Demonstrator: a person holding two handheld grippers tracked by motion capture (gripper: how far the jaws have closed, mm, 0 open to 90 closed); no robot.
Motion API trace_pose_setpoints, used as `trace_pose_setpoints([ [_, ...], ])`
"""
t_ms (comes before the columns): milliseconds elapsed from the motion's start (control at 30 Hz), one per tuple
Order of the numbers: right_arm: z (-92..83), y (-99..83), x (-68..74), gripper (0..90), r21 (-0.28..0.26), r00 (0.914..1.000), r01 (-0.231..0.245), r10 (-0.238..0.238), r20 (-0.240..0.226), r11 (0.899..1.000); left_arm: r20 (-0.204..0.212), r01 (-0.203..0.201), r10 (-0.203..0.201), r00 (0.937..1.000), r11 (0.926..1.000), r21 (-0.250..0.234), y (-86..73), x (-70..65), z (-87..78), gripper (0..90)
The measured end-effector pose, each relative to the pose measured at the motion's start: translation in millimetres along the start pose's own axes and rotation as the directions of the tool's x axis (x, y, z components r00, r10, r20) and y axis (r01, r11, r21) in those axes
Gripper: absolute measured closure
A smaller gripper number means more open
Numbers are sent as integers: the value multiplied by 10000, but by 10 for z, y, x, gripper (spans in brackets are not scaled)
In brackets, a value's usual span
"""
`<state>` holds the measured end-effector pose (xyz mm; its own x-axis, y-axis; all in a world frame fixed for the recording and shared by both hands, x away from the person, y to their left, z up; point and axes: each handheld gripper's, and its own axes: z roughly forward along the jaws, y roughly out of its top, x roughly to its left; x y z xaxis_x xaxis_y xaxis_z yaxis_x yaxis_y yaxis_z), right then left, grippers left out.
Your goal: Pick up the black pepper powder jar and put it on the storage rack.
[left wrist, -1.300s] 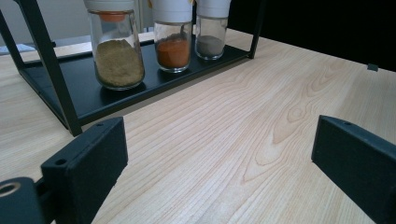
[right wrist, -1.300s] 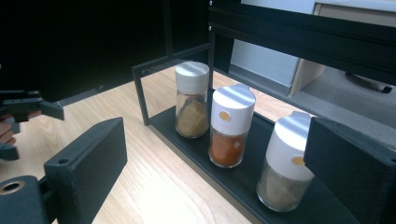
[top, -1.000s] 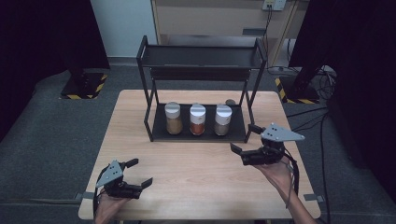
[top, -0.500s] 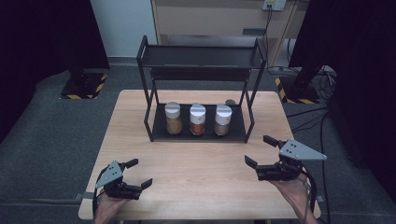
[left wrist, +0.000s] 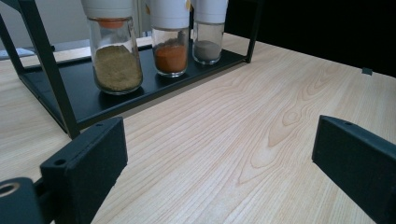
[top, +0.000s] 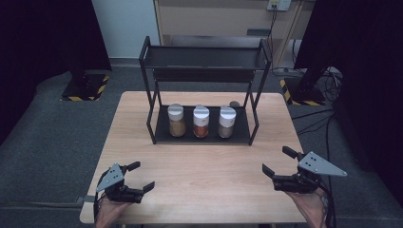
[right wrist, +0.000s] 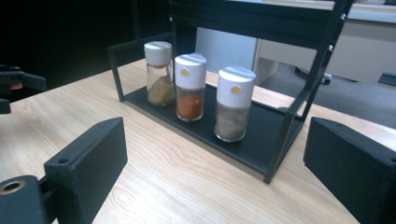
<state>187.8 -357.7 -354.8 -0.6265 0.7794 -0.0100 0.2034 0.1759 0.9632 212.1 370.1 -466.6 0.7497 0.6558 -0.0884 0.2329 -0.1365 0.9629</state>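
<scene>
A: Start at the left. What is there?

B: In the high view the left gripper (top: 135,176) sits near the front left corner of the table (top: 204,166), held in a hand (top: 108,213). Its jaws are spread wide with nothing between them.

A: And its own camera?

B: The left gripper view looks between the two black jaws across bare wood to the rack (left wrist: 56,100). It shows the jars from low down, so you see the fill but not the lid tops, which are cut off by the frame.

A: How many jars?

B: Three, in a row on the rack's bottom shelf, all upright with white lids: a yellow-brown jar (top: 176,120) at left, an orange jar (top: 201,121) in the middle, a grey-brown jar (top: 226,122) at right. They stand just beside one another.

A: Anything the high view adds?

B: The rack's upper shelf (top: 204,58), and a small dark round thing (top: 234,103) on the table behind the rack; I cannot tell what it is.

A: The right side?

B: The right gripper (top: 280,164) is near the front right corner, jaws likewise wide apart and holding nothing. The right gripper view shows a yellow dot on the two nearer lids, and the other gripper at its left edge.
</scene>
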Motion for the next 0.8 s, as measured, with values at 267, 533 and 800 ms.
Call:
trace_pose_setpoints([
  [267,-44,-159,-9,66,168,9995,-207,202,249,9996,-16,0,0,10000,10000,-23,-3,-2,-9,24],
  [533,-99,-240,4,67,225,9988,-106,95,486,9997,-30,-3,2,10000,10000,-37,-4,-4,-18,24],
  [800,-59,-392,8,69,495,9990,-29,7,439,9988,17,-19,19,10000,10000,-20,-3,-4,-15,24],
])
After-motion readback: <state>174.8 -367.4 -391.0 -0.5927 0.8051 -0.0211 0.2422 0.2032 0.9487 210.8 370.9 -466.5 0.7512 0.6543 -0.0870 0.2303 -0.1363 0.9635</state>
